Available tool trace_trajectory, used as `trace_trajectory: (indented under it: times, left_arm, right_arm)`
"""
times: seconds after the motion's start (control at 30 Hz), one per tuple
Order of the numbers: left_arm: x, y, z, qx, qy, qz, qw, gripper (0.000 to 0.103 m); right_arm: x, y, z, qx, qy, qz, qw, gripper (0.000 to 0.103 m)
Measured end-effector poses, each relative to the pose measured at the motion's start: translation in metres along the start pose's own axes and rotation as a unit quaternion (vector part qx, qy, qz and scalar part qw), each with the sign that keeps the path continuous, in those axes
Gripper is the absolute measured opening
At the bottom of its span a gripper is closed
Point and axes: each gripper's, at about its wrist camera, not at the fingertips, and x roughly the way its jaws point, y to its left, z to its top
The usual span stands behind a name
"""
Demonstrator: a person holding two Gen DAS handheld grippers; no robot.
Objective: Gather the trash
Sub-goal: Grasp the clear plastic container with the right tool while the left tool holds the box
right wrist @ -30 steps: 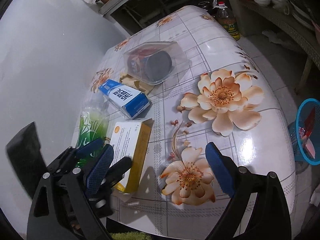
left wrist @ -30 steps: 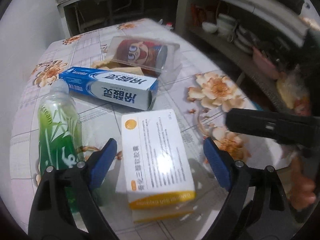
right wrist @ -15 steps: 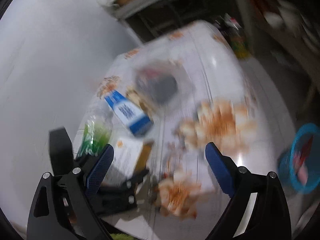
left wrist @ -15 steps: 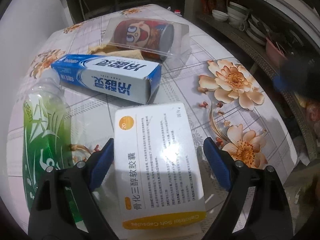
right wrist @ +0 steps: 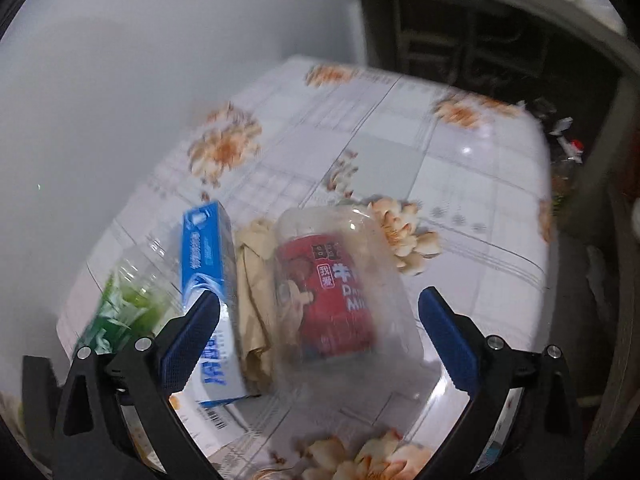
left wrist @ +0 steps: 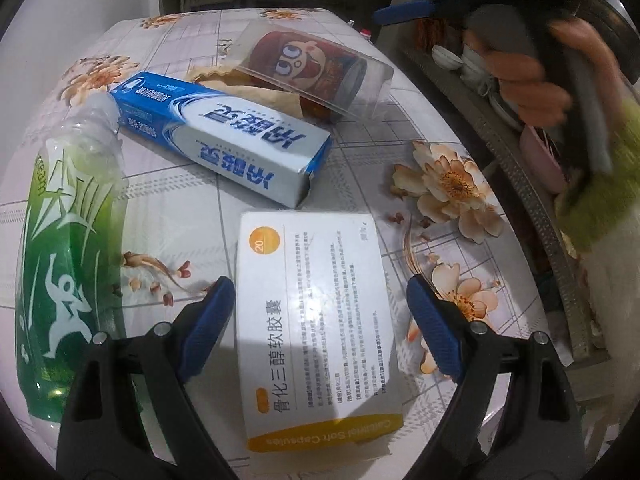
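Note:
My left gripper (left wrist: 320, 320) is open, its blue pads either side of a white and yellow capsule box (left wrist: 312, 300) lying flat on the flowered table (left wrist: 400, 120). A blue toothpaste box (left wrist: 224, 140), a green plastic bottle (left wrist: 68, 260) and a clear pack with a red can (left wrist: 316, 72) lie beyond it. My right gripper (right wrist: 320, 332) is open, hovering over the clear pack with the red can (right wrist: 328, 296). Beside it lie crumpled brown paper (right wrist: 252, 280), the toothpaste box (right wrist: 208, 272) and the green bottle (right wrist: 124, 304).
A white wall (right wrist: 120, 80) borders the table on the left. Shelves with bowls (left wrist: 460, 60) stand to the right. The right gripper and hand (left wrist: 540, 60) show at the upper right of the left wrist view.
My right gripper has swung from the table's near edge to over the clear pack with the red can. My left gripper has moved closer around the capsule box.

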Motion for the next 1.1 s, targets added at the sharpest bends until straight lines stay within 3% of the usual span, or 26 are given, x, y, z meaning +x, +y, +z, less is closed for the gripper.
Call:
trace_trajectory:
  times: [0.43,0.5,0.63,1.1]
  left_arm:
    - [-0.007,-0.001,-0.006,-0.016,-0.01,-0.018,0.9997,0.082]
    - [-0.008,-0.002,-0.007,-0.013,-0.012,-0.018,0.9997,0.08]
    - [-0.007,-0.002,-0.01,-0.01,-0.012,-0.012,0.9998,0.075]
    - [-0.011,0.001,-0.012,-0.023,-0.023,-0.022,0.9992,0.07]
  right_arm:
    - [0.056,-0.005,0.015,-0.017,0.078,0.0,0.997,0.096]
    - [0.057,-0.006,0.013,-0.011,0.075,0.004,0.997,0.096]
    - [0.053,-0.009,0.01,0.001,0.066,0.003,0.998,0.086]
    - [0.026,-0.018,0.008,0.028,0.013,-0.007,1.0,0.083]
